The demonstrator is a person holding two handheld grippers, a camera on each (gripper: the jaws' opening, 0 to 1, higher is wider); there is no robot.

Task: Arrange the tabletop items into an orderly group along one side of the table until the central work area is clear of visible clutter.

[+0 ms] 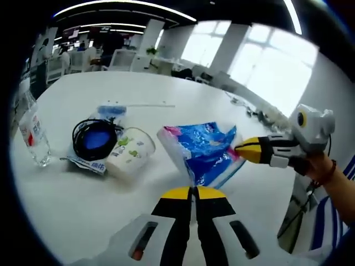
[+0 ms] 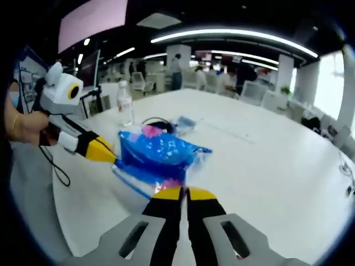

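Blue tissue pack (image 1: 204,151) mid-table, pinched at two ends: my left gripper (image 1: 194,191) shut tight on near edge, my right gripper (image 2: 178,194) shut on opposite edge. I judge best move: lift together, keep pack level, carry to table (image 1: 72,205) side beside white cup (image 1: 131,152), black cable coil (image 1: 94,138), water bottle (image 1: 33,130). Pack print, bottle label unreadable.

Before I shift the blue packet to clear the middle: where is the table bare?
Bare beyond the blue packet toward the far table edge. Crowded beside it: cup, black cable coil, water bottle.
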